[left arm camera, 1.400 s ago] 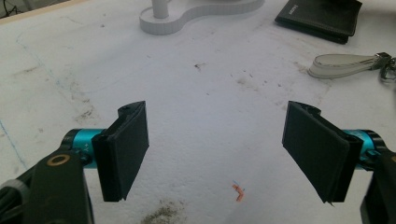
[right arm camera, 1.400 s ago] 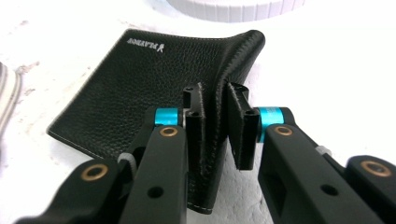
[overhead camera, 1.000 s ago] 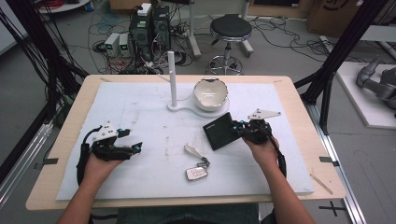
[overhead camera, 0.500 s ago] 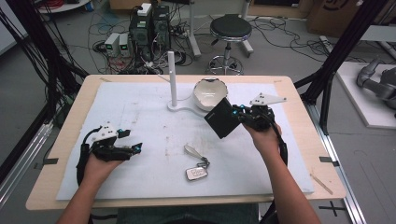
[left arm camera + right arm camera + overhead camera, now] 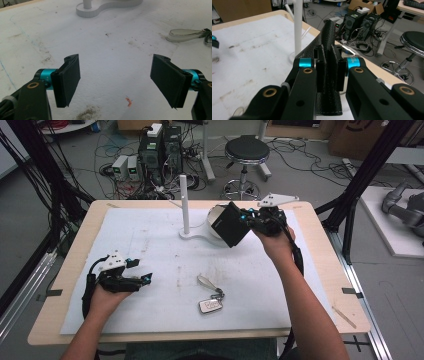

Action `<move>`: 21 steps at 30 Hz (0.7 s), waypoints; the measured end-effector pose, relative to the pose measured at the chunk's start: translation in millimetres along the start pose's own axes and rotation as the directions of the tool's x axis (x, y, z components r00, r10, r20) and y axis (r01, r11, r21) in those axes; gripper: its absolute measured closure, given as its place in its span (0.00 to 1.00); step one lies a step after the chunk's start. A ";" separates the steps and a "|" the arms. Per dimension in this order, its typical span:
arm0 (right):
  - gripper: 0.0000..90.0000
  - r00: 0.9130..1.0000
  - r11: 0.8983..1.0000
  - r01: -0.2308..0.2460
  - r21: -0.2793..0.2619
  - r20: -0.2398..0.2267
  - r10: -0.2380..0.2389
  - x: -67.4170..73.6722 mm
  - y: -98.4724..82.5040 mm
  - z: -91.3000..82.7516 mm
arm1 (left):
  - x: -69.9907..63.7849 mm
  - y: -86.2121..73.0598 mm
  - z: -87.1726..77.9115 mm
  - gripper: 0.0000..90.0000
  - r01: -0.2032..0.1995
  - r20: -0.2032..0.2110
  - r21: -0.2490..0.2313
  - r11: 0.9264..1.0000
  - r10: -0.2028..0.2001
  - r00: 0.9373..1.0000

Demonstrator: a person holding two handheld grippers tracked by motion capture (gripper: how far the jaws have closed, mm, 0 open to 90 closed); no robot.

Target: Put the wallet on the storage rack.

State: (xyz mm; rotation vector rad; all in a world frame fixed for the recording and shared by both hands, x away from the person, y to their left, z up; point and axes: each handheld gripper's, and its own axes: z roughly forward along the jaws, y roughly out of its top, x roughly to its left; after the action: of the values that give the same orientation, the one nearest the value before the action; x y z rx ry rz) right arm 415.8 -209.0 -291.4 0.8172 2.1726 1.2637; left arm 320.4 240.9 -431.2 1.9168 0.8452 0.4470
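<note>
Above table | right claw (image 5: 246,216) pinches black wallet (image 5: 229,224) | left claw (image 5: 116,78) gapes, its own view showing bare mat (image 5: 112,57)

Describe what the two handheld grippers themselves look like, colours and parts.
Both the left gripper and right gripper are black-bodied with teal collars, brass-coloured rivets and flat black jaw pads. Each carries a grey three-cornered plate on top and trails a black cable. The forearms are bare.
</note>
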 end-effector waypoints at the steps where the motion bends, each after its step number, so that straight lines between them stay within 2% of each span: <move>1: 0.94 1.000 1.000 0.003 -0.006 0.004 -0.003 -0.9 3.9 2.3 | 0.1 -0.1 0.1 0.27 0.000 0.000 0.000 1.000 0.000 1.000; 6: 0.94 1.000 1.000 0.014 -0.004 0.014 -0.014 -7.2 17.7 14.9 | 0.1 -0.1 0.1 0.27 0.003 -0.003 -0.001 1.000 -0.003 1.000; 10: 0.94 0.999 0.999 0.026 0.019 0.038 -0.027 -14.9 28.0 32.3 | 1.2 -0.4 0.3 0.27 0.001 -0.005 0.003 1.000 -0.001 1.000; 15: 0.94 0.999 1.000 0.012 0.023 0.049 -0.013 -21.8 28.6 42.2 | 2.1 -0.9 0.3 0.27 0.002 -0.006 0.003 1.000 -0.002 1.000; 21: 0.94 0.998 0.999 0.005 0.053 0.068 -0.009 -28.7 22.1 56.8 | 2.3 -1.3 1.0 0.27 0.002 -0.009 0.010 1.000 -0.002 1.000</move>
State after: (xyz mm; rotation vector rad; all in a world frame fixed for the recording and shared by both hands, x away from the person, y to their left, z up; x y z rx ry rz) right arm 479.5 -187.1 -294.0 0.8606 2.1607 1.1631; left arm 322.2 242.4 -432.9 1.9244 0.8568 0.4516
